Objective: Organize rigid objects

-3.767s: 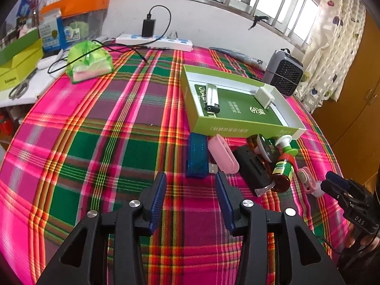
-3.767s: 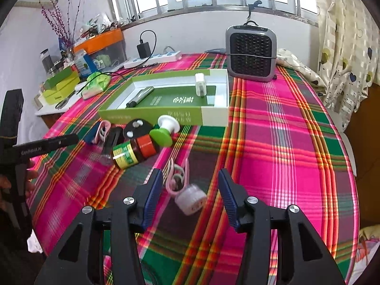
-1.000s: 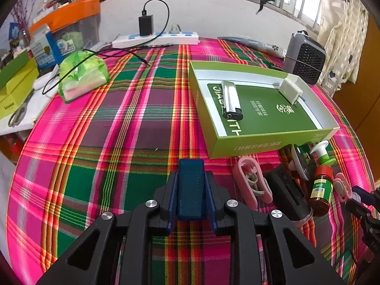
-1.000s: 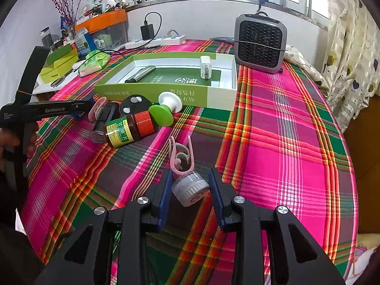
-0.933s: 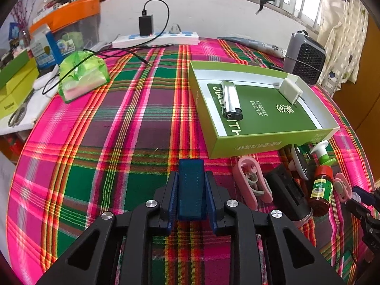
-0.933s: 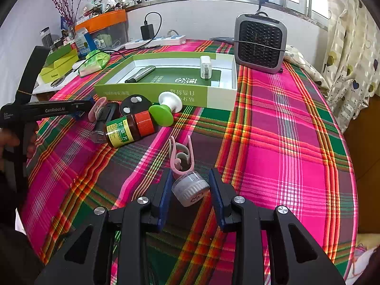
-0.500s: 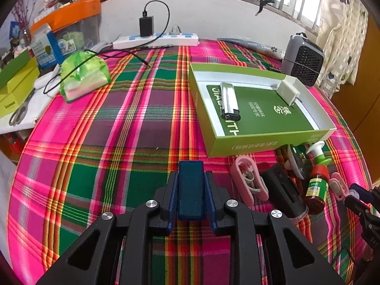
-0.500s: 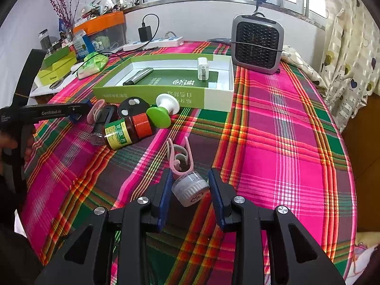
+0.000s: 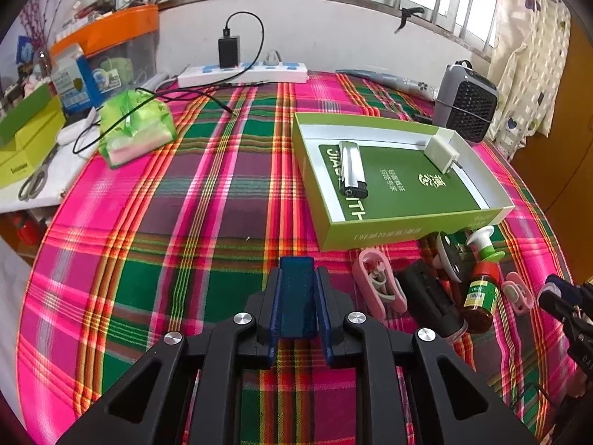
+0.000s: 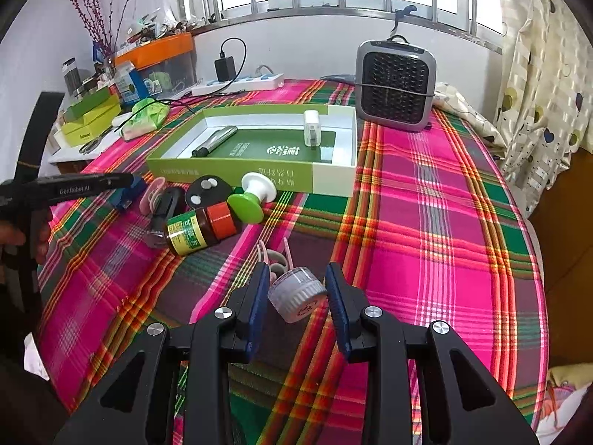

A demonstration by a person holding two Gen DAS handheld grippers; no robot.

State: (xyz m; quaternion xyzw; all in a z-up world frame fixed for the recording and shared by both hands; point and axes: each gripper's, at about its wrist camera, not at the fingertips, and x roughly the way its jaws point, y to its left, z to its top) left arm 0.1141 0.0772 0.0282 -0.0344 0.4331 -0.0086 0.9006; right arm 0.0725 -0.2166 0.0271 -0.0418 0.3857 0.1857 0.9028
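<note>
My left gripper (image 9: 296, 278) is shut on a blue rectangular case (image 9: 297, 293) and holds it above the plaid tablecloth, in front of the green box lid (image 9: 407, 224). The lid holds a silver lighter (image 9: 352, 168) and a white charger (image 9: 441, 154). My right gripper (image 10: 298, 285) is shut on a small grey-white round cap (image 10: 296, 293) with a pink clip (image 10: 272, 256) attached. Beside the lid lie a pink case (image 9: 376, 285), a black device (image 9: 426, 300), a brown bottle (image 10: 202, 230) and a green-and-white stopper (image 10: 252, 200).
A grey heater (image 10: 394, 91) stands at the back right. A power strip with a charger (image 9: 242, 70), a green bag (image 9: 135, 128) and boxes (image 9: 26, 141) crowd the back left. The table edge curves round on the right.
Both grippers went from open to shut on their objects since the earliest frames. In the last second the left gripper has lifted the blue case slightly; the right barely moved.
</note>
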